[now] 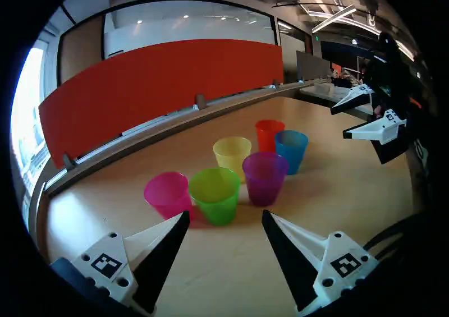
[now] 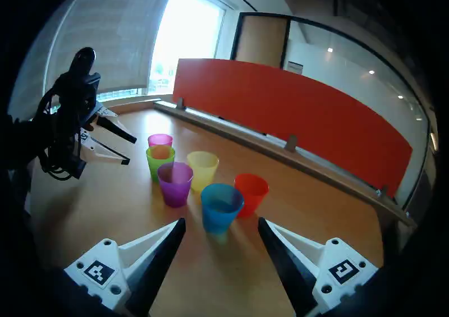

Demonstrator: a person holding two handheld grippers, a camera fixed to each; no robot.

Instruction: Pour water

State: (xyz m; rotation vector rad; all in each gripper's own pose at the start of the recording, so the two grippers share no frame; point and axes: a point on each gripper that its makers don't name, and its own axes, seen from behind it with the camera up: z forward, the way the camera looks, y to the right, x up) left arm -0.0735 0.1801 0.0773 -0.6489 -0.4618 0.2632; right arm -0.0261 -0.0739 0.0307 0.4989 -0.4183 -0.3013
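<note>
The blue translucent plastic cup (image 2: 221,205) stands upright on the pale wooden counter (image 2: 314,205), just ahead of the right gripper (image 2: 221,220), whose fingers are spread wide and pinch nothing. Just beside it is the red plastic cup (image 2: 251,191). The purple plastic cup (image 2: 175,183), the yellow plastic cup (image 2: 202,168), the green plastic cup (image 2: 160,161) and the pink plastic cup (image 2: 160,140) complete a tight cluster, all upright. On the far side of the cluster we hold the left gripper (image 1: 224,212) just short of the pink and green cups, its fingers likewise spread and empty.

We judge the task not yet begun in earnest: no cup is gripped, lifted or tilted. The blue cup looks darker low down in the right gripper view and may hold a little water, but we cannot be sure. As we read it, the whole task is left: close on a filled cup, raise it, and tip it over another.
</note>
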